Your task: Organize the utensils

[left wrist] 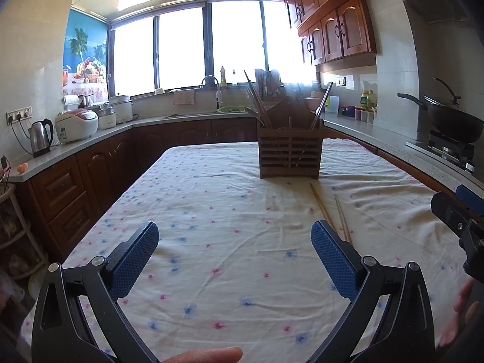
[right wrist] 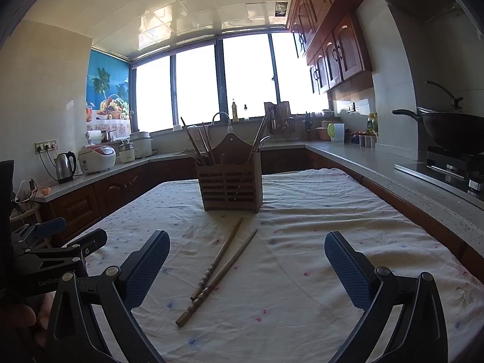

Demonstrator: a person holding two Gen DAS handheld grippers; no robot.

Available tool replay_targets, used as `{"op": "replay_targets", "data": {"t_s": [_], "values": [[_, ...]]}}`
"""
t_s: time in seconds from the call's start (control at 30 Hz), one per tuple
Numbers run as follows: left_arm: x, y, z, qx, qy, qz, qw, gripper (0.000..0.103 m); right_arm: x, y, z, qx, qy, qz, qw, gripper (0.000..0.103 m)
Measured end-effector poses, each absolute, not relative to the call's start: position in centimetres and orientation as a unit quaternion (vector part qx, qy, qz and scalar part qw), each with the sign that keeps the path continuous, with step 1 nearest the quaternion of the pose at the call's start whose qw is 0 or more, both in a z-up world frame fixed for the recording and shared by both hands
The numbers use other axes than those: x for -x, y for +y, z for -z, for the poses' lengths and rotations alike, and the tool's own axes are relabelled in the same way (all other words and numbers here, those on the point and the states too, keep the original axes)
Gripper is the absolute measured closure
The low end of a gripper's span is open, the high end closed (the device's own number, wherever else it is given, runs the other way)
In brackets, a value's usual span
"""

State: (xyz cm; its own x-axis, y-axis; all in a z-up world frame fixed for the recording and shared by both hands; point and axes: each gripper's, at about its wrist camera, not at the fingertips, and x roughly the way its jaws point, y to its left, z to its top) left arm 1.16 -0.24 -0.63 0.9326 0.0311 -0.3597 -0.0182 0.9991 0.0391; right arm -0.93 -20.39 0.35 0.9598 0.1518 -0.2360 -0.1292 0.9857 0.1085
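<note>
A slatted wooden utensil holder (left wrist: 289, 155) (right wrist: 231, 187) stands on the cloth-covered table (left wrist: 211, 211) (right wrist: 302, 272), with chopsticks and other utensils sticking up from it. Two wooden chopsticks (right wrist: 217, 269) (left wrist: 331, 211) lie loose on the cloth in front of the holder. My right gripper (right wrist: 246, 260) hovers open just short of them, its blue pads (right wrist: 348, 272) wide apart. My left gripper (left wrist: 234, 255) is open over bare cloth, to the left of the chopsticks. Nothing sits between either pair of fingers.
Kitchen counters run around the table: kettle (left wrist: 40, 136) and rice cooker (left wrist: 77, 125) at left, sink at the back, wok (left wrist: 450, 121) on a stove at right. The other gripper's body (left wrist: 459, 227) (right wrist: 45, 254) shows at each view's edge. A hand (left wrist: 205, 355) holds the left gripper.
</note>
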Motion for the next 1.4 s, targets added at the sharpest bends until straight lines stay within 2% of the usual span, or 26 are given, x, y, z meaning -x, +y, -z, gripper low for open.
{"op": "replay_targets", "data": {"t_s": [1.4], "values": [[-0.99,-0.62,0.57,-0.024,0.18,-0.014,0.983,0.0,0.73,-20.25,-0.22,-0.048,0.125,-0.075,0.988,0.0]]}}
